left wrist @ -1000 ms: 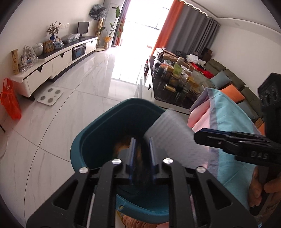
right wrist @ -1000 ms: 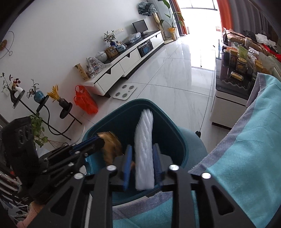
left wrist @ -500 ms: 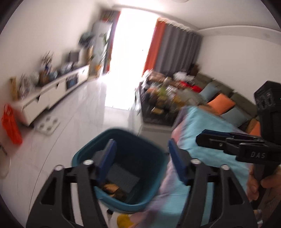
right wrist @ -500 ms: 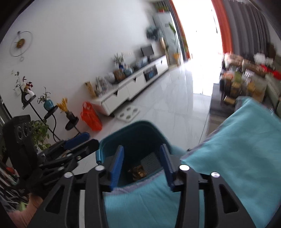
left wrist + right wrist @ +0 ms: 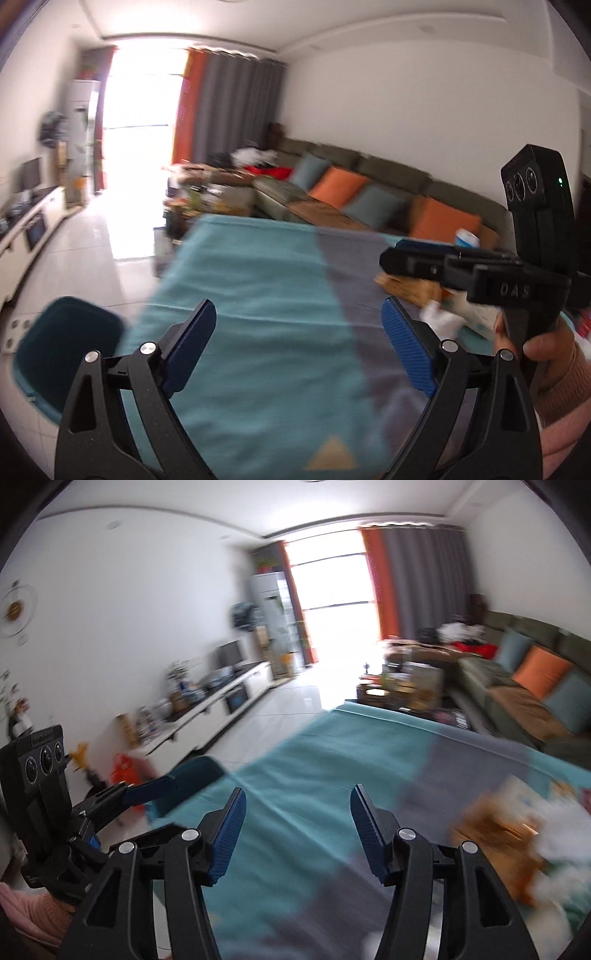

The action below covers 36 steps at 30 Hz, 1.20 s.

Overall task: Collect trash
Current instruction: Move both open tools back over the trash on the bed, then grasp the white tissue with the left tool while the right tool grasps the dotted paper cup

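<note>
My left gripper (image 5: 299, 314) is open and empty above the teal and grey cloth (image 5: 258, 295) on the table. The teal trash bin (image 5: 62, 343) stands on the floor at its left. My right gripper (image 5: 297, 801) is also open and empty over the cloth (image 5: 332, 775). Blurred trash lies at the right: brown and white scraps (image 5: 517, 830), seen in the left wrist view as a brown piece (image 5: 410, 286) and crumpled white paper (image 5: 441, 319). The right gripper (image 5: 413, 254) shows side-on in the left wrist view; the left gripper (image 5: 155, 788) shows in the right wrist view, in front of the bin (image 5: 199, 771).
A sofa (image 5: 369, 184) with orange and grey-blue cushions runs along the right wall. A cluttered coffee table (image 5: 192, 199) stands beyond the cloth. A white TV cabinet (image 5: 207, 716) lines the left wall, with an orange bag (image 5: 125, 771) near it.
Both grippers let go of their trash into the bin, opened wide, and swung right from over the bin to over the cloth. The view is motion-blurred.
</note>
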Available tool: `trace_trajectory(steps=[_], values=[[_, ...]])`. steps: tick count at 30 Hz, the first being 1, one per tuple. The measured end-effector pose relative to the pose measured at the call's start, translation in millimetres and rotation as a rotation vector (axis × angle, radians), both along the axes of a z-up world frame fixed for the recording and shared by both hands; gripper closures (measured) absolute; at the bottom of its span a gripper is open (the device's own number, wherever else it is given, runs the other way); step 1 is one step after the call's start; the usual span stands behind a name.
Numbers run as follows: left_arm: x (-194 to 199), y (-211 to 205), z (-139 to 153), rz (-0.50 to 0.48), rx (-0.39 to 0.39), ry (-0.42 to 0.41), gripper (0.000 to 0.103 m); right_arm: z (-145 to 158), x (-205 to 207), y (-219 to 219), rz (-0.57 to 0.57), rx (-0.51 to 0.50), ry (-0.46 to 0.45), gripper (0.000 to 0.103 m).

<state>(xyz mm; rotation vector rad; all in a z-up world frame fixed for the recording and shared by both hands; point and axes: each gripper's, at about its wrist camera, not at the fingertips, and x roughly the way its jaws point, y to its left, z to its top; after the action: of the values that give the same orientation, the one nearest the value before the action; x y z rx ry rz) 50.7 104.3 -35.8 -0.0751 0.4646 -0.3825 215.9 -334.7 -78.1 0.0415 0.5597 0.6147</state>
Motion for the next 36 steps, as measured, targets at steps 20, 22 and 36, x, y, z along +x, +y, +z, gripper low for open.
trace_trajectory(steps=[20,22,36], values=[[49.1,-153.0,-57.0,-0.337,0.098,0.223,0.018,-51.0,-57.6,-178.5,-0.422,0.08,0.115,0.047],[49.9,-155.3,-58.0,-0.339,0.102,0.233,0.02,-58.9,-61.2,-185.1,-0.437,0.095,0.146,0.047],[61.9,-179.9,-77.4,-0.388,0.119,0.339,0.047,-95.9,-56.4,-189.7,-0.4,0.248,0.296,0.07]])
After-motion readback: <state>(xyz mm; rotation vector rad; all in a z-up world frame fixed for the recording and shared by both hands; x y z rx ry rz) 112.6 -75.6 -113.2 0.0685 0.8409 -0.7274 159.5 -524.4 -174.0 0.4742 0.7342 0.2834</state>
